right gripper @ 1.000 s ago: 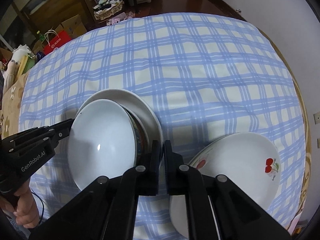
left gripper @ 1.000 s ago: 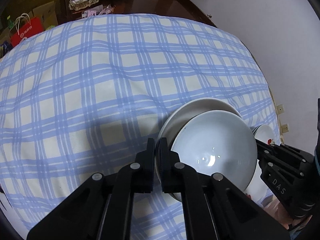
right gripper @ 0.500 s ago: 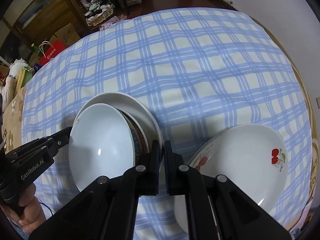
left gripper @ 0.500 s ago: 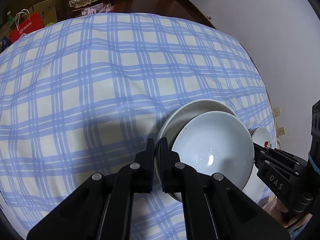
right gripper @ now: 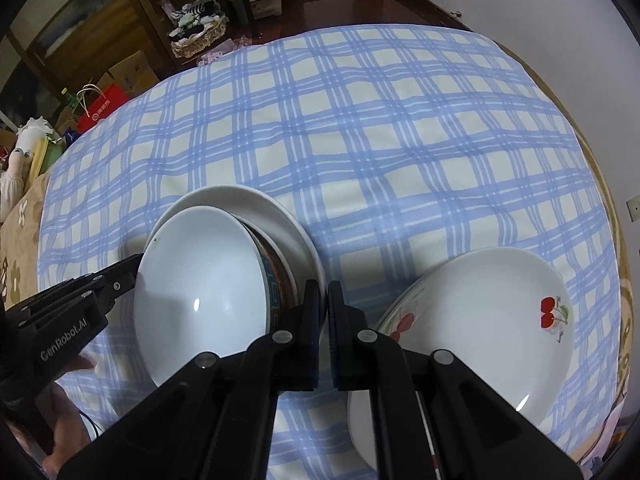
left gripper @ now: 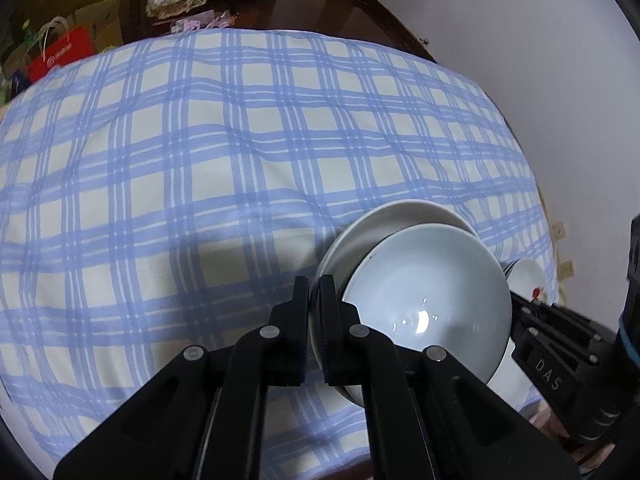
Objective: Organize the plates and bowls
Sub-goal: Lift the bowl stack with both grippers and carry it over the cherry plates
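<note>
A white plate (left gripper: 400, 216) (right gripper: 276, 216) carries a stack of bowls, with a pale white bowl (left gripper: 424, 292) (right gripper: 200, 300) on top and a patterned bowl (right gripper: 276, 280) under it. My left gripper (left gripper: 315, 292) is shut on the plate's left rim. My right gripper (right gripper: 324, 300) is shut on its right rim. It also shows in the left wrist view (left gripper: 516, 300). Together they hold the plate above the checked tablecloth (left gripper: 200, 160). A stack of white cherry-print plates (right gripper: 480, 320) lies to the right of my right gripper.
The round table (right gripper: 420, 4) has a white wall (left gripper: 520, 40) on its right. Beyond its far edge stand shelves, cardboard boxes, a basket (right gripper: 196, 36) and a red bag (right gripper: 102, 108).
Both grippers have carried the plate with the bowls a little higher and towards the near edge; the cloth looks further away. Both grips are unchanged.
</note>
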